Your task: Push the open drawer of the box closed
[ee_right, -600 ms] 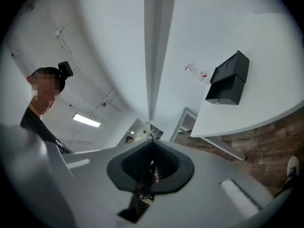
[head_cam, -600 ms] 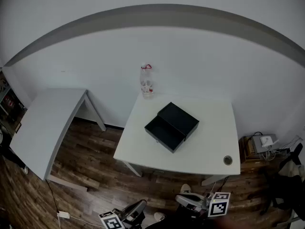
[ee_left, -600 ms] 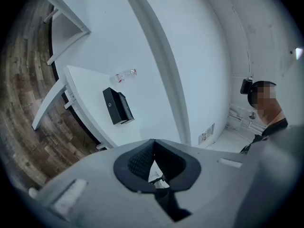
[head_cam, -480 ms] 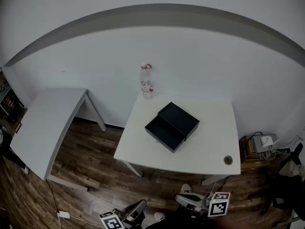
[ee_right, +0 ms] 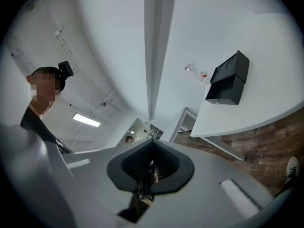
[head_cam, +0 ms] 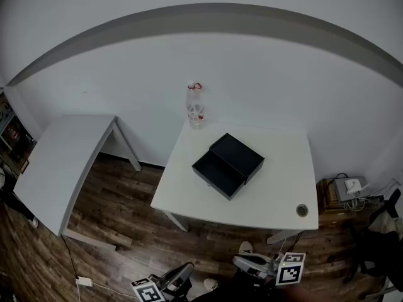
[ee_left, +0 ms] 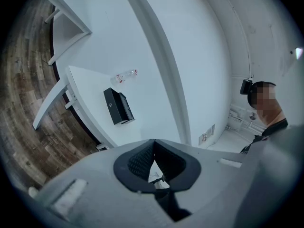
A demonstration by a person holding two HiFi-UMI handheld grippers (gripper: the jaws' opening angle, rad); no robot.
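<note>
A black box (head_cam: 238, 154) sits near the middle of a white table (head_cam: 277, 200), with its drawer (head_cam: 216, 176) pulled out toward the front left. The same box (ee_left: 124, 106) and drawer (ee_left: 111, 107) appear far off in the left gripper view, and the box (ee_right: 233, 66) with its drawer (ee_right: 224, 91) in the right gripper view. Both grippers hang low below the table's near edge, well away from the box. My left gripper (ee_left: 153, 146) is shut with nothing in it. My right gripper (ee_right: 152, 145) is likewise shut and empty.
A clear plastic bottle (head_cam: 194, 107) with a red cap stands at the table's back left edge. A round cable hole (head_cam: 302, 211) is near the front right corner. A second white table (head_cam: 60, 162) stands to the left. Wood floor (head_cam: 119, 225) lies between. A person (ee_right: 42, 99) stands behind the grippers.
</note>
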